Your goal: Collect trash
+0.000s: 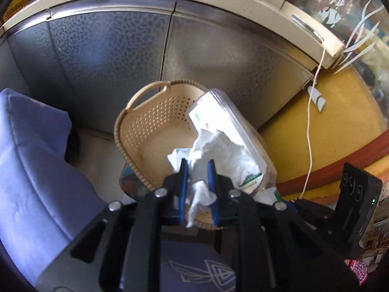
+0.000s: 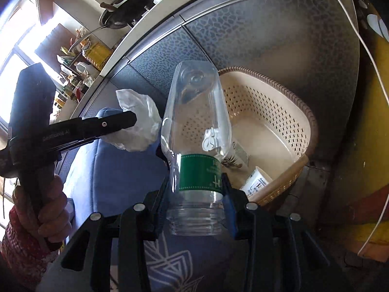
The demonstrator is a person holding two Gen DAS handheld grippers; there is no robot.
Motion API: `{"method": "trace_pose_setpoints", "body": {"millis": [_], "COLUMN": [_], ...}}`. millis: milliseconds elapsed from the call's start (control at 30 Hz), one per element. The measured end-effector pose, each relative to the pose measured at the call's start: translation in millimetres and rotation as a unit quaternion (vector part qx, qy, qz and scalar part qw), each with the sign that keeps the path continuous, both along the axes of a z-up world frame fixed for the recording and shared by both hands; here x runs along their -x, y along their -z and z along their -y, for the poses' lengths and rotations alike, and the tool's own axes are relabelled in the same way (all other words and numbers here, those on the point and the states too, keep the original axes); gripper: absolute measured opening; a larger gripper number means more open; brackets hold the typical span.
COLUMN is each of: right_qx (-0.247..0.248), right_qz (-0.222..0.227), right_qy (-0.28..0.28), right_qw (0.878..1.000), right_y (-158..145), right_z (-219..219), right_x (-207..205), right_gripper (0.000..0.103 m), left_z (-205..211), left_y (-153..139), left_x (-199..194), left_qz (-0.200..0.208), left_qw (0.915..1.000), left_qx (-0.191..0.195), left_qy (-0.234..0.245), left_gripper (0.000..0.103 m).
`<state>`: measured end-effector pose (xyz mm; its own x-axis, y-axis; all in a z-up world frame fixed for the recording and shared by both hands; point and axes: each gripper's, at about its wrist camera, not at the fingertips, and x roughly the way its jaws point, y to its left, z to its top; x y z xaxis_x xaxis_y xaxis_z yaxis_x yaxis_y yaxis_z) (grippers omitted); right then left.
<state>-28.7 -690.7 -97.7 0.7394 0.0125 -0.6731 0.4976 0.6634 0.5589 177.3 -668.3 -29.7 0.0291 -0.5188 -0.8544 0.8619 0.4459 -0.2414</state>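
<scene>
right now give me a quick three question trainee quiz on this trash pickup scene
1. True or false: the left tongs grip crumpled white tissue.
2. What do the right tongs hold? A) clear plastic bottle B) metal can C) paper cup
3. Fill in: the trash goes into the beige perforated ____.

Key:
1. True.
2. A: clear plastic bottle with a green label, clamped at the label.
3. Basket; a small white cup already lies in it.
</scene>
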Motion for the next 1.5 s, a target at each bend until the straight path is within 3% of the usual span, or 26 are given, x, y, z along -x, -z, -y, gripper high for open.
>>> {"method": "trace_pose_setpoints", "body": {"millis": [33,100,167,300,500,700,867,1100,1367,1500], "right_qx": [0.007,0.027,0.027,0.027,0.017,0.000,-0.010,0.008,0.019,0.011], "right_qz": [-0.003,-0.008,0.002,0.005,0.028,0.047,0.081,0.136,0.148,0.135], "right_qy": [0.007,0.029,0.040,0.054,0.070,0.073,0.057,-0.022,-0.173,-0.237], "right_qw": [1.000,0.999,0.999,0.998,0.997,0.996,0.995,0.990,0.973,0.962], "right_y": [1.3,5.9,9.9,14.5,7.8,-6.2,-32.3,-73.6,-103.3,-105.1], "right_z": [2.2,9.4,15.6,23.2,21.1,6.2,-21.5,-98.1,-220.2,-282.6], "right_x": [-2.9,-10.7,-15.7,-22.3,-11.4,5.8,17.4,13.0,-30.0,-52.4], "right_gripper": [0.041,0.043,0.048,0.059,0.061,0.061,0.061,0.061,0.061,0.061], "left_z": [5.3,14.4,18.1,20.4,0.6,-51.5,-123.6,-258.1,-451.5,-548.4], "left_y": [4.0,8.1,7.1,1.1,-17.6,-55.4,-85.7,-99.0,-87.2,-79.9], "left_x": [-2.9,-9.6,-17.2,-30.7,-30.8,-11.1,17.4,59.9,91.0,98.4], "left_qz": [0.005,0.018,0.023,0.005,-0.002,-0.006,0.011,0.075,0.103,0.103], "left_qw": [0.9999,0.9995,0.9988,0.9984,0.9979,0.9938,0.9898,0.9848,0.9679,0.9498], "left_qx": [-0.006,-0.008,0.002,0.013,0.037,0.092,0.127,0.126,0.113,0.102], "left_qy": [-0.007,-0.024,-0.044,-0.056,-0.054,-0.062,-0.064,-0.094,-0.199,-0.277], "left_gripper": [0.036,0.063,0.068,0.068,0.068,0.068,0.068,0.068,0.068,0.068]}}
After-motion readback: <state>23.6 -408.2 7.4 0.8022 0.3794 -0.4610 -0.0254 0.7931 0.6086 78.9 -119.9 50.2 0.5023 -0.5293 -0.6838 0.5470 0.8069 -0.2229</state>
